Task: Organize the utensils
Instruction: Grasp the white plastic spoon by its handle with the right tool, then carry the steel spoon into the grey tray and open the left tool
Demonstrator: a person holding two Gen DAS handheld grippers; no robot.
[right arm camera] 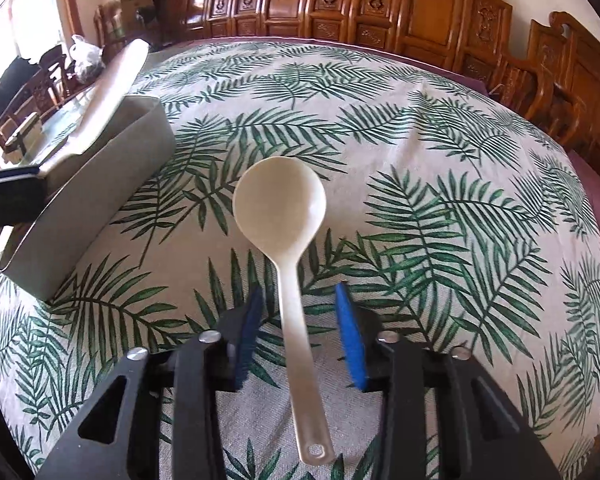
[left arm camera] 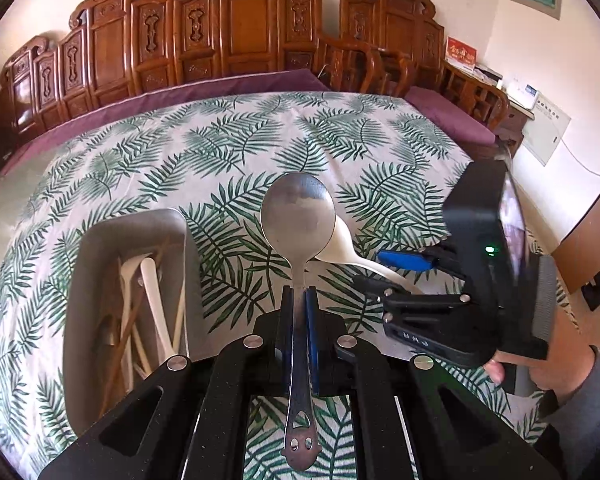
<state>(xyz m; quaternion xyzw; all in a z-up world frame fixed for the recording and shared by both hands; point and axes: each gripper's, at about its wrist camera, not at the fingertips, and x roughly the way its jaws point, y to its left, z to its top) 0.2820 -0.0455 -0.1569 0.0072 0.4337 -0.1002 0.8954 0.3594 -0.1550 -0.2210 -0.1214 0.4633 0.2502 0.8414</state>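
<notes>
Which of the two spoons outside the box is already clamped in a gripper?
The shiny metal spoon, clamped at its handle by the left gripper. The cream plastic spoon lies on the leaf-print cloth between the right gripper's open pads, untouched.

Table under a leaf-print cloth, grey utensil box and white plastic spoon lying on it

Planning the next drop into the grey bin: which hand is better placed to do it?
Left. The left gripper is shut on the metal spoon beside the grey bin. The right gripper only straddles the white spoon, jaws apart.
</notes>
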